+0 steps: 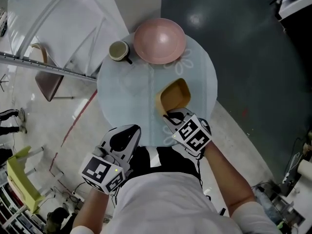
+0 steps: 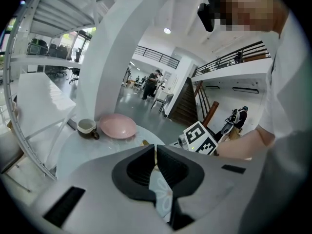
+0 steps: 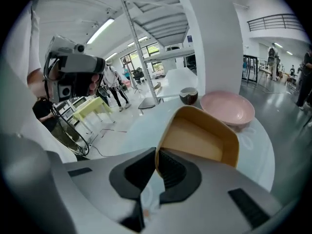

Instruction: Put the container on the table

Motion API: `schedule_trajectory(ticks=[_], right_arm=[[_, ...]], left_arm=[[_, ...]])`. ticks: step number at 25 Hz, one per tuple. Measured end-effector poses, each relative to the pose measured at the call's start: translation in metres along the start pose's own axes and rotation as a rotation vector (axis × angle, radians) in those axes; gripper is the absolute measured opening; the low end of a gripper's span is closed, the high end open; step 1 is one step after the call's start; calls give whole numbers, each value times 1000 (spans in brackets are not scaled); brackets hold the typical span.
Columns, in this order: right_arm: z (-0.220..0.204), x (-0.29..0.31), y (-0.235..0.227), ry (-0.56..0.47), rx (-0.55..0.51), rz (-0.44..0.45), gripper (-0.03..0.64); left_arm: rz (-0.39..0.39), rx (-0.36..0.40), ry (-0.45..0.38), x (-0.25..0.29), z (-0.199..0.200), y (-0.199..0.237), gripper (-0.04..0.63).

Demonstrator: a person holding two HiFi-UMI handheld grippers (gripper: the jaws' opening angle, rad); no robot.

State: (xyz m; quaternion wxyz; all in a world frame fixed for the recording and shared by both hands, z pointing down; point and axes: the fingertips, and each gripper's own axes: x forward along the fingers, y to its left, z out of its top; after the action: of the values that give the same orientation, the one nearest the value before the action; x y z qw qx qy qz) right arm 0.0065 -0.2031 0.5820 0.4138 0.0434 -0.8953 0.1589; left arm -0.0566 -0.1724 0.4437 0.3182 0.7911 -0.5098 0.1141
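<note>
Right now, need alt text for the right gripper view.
The right gripper is shut on the near rim of a mustard-yellow plastic container. Beyond it a pink round bowl and a dark cup stand on the pale round table.

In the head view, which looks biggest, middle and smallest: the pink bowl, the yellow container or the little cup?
1. pink bowl: biggest
2. yellow container: middle; it may be slightly nearer the camera, yet the bowl looks wider
3. cup: smallest
</note>
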Motion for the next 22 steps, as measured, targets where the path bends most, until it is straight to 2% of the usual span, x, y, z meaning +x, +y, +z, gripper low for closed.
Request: schedule_trajectory(ticks=[10, 22], right_arm=[[-8, 45, 12, 124, -77, 10, 34], [-30, 90, 23, 310, -115, -51, 35]], left_arm=[[25, -43, -6, -16, -13, 28, 34], [35, -48, -10, -41, -26, 49, 34]])
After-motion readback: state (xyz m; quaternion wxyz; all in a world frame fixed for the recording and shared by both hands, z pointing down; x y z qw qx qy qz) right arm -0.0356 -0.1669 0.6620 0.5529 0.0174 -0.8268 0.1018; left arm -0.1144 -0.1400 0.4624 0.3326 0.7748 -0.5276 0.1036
